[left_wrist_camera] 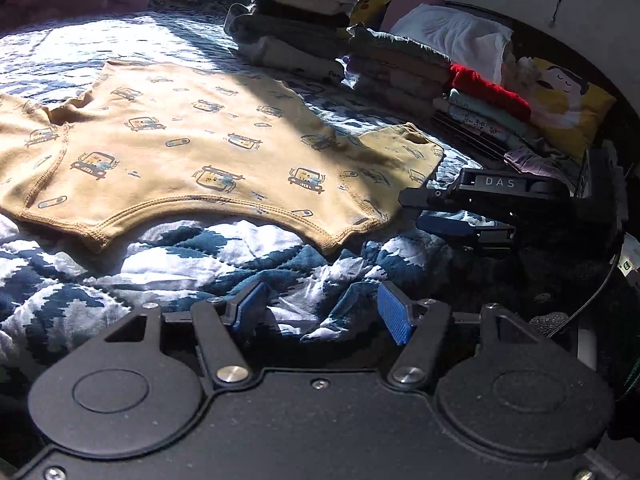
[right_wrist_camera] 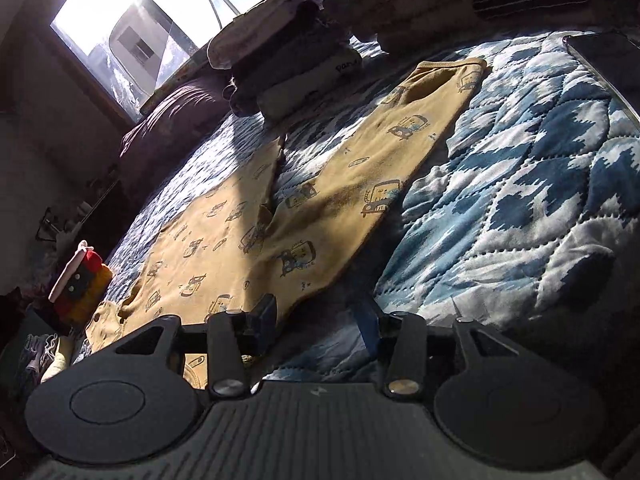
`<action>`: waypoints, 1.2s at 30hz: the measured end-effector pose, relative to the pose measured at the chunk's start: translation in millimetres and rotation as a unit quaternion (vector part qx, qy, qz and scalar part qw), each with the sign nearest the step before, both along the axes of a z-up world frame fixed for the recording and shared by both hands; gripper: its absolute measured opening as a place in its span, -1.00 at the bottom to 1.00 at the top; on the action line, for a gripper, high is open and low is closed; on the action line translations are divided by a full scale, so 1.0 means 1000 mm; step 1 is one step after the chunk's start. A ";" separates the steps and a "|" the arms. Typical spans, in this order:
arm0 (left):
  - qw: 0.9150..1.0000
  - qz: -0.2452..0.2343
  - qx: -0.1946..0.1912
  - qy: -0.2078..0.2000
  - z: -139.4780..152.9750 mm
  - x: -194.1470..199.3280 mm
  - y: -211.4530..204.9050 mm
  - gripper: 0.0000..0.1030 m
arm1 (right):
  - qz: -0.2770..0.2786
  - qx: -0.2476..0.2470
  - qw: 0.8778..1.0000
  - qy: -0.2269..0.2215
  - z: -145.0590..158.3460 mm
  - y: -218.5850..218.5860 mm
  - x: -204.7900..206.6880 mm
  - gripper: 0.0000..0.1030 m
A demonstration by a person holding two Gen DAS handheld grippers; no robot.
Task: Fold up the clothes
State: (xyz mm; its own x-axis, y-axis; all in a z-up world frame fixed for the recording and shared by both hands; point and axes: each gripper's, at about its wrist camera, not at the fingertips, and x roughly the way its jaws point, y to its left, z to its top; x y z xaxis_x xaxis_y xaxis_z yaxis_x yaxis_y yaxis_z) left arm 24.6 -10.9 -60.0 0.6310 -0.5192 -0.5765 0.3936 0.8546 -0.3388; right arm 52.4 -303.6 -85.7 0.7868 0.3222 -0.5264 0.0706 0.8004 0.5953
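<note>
We see open blue-and-white quilted bedspread (left_wrist_camera: 208,256) between our left gripper (left_wrist_camera: 324,316) and the hem of the yellow car-printed baby shirt (left_wrist_camera: 180,152), bare enough to pass over. Beyond the shirt, a tall stack of folded grey and white clothes (left_wrist_camera: 292,24) blocks the far side, and just beside it a lower row of folded garments topped with red (left_wrist_camera: 472,100) walls off the right. Our right gripper (right_wrist_camera: 316,320) has bare quilt (right_wrist_camera: 520,184) along the shirt's right edge; a dark flat phone-like slab (right_wrist_camera: 604,60) lies at that strip's far end.
</note>
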 end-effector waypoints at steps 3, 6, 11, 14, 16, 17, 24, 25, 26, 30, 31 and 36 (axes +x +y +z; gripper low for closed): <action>0.996 0.083 -0.015 -0.016 0.009 0.010 0.032 0.22 | -0.003 -0.001 1.000 -0.005 -0.001 0.000 -0.006 -0.07; 0.988 0.152 -0.031 -0.022 0.011 0.018 0.066 0.21 | -0.011 -0.009 1.000 -0.009 0.000 0.002 -0.008 -0.10; 0.984 0.175 -0.027 0.004 0.006 0.024 0.080 0.21 | -0.019 0.031 0.999 -0.016 -0.004 -0.003 -0.004 0.02; 0.988 0.153 0.007 0.016 0.016 0.040 0.064 0.21 | -0.023 0.046 0.999 -0.016 -0.007 -0.005 0.001 0.05; 0.991 0.125 0.033 0.015 0.028 0.055 0.047 0.21 | -0.016 0.022 0.999 -0.019 -0.006 0.000 0.002 0.04; 0.993 0.109 0.048 0.010 0.035 0.062 0.037 0.21 | -0.013 0.010 1.000 -0.020 -0.005 0.003 0.002 0.04; 0.989 -0.046 0.136 -0.041 0.092 0.111 -0.064 0.21 | 0.003 -0.030 0.999 -0.034 -0.004 0.010 -0.003 0.01; 0.985 -0.066 0.153 -0.054 0.097 0.114 -0.082 0.21 | 0.006 -0.035 0.999 -0.037 -0.004 0.010 -0.005 -0.01; 0.980 -0.085 0.169 -0.067 0.102 0.117 -0.100 0.20 | 0.010 -0.039 0.998 -0.042 -0.005 0.010 -0.006 -0.01; 0.965 -0.153 0.199 -0.071 0.105 0.130 -0.167 0.20 | 0.026 -0.061 0.996 -0.060 -0.007 0.013 -0.012 -0.01; 0.964 -0.160 0.202 -0.068 0.103 0.132 -0.177 0.20 | 0.030 -0.064 0.995 -0.063 -0.007 0.012 -0.012 -0.01; 0.974 -0.119 0.184 -0.065 0.093 0.129 -0.191 0.17 | 0.043 -0.049 0.996 -0.064 -0.008 0.001 -0.013 -0.07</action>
